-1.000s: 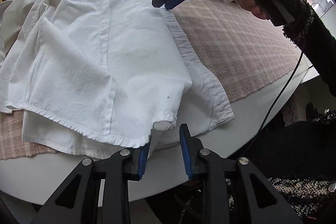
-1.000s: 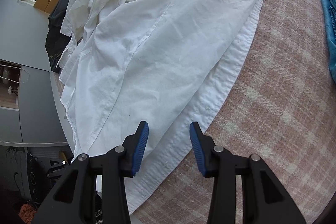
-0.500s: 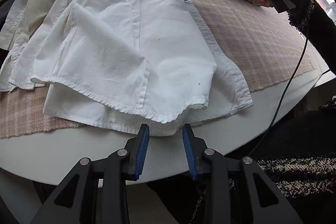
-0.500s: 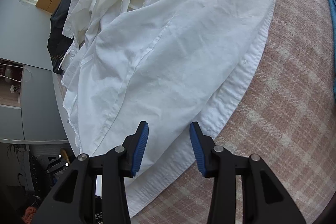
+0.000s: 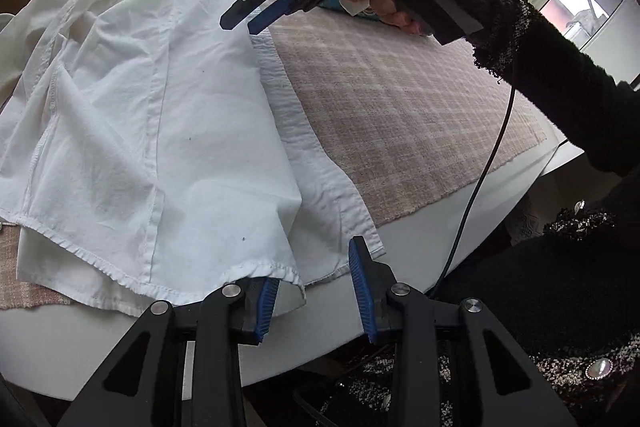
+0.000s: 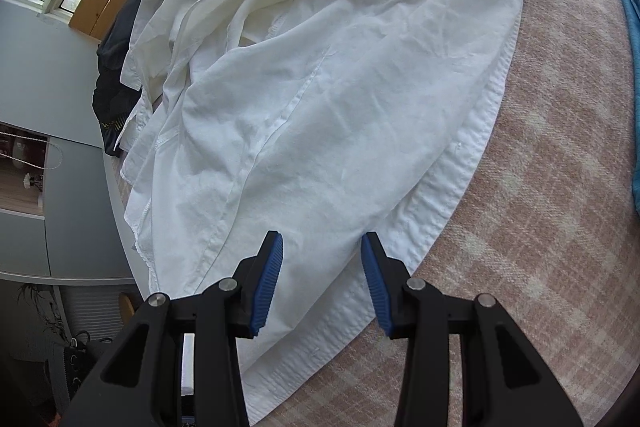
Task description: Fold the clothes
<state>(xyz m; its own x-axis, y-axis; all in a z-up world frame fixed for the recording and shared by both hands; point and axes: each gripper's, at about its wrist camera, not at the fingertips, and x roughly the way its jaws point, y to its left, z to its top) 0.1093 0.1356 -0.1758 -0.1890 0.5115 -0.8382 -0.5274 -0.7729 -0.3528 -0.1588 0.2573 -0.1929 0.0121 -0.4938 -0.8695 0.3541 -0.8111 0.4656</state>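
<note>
A white shirt (image 5: 160, 127) lies rumpled on a pink plaid cloth (image 5: 400, 107) over a white table (image 5: 416, 247). In the left wrist view my left gripper (image 5: 314, 293) stands open at the table's near edge. The shirt's hem corner drapes against its left pad and the pads do not press on it. My right gripper (image 5: 243, 25), held in a gloved hand, hovers open over the shirt's button band at the far side. In the right wrist view the same gripper (image 6: 320, 267) is open just above the shirt (image 6: 320, 107), beside its thick front band.
A blue cloth (image 6: 630, 87) lies on the plaid cloth (image 6: 540, 227) at the right. A dark garment (image 6: 116, 67) sits beyond the shirt's far sleeve. A black cable (image 5: 480, 167) hangs over the table edge beside the person's dark sleeve (image 5: 560, 87).
My left gripper drew back from the hem, then came close again, and its jaws stand wider than a second ago. The right gripper has barely moved.
</note>
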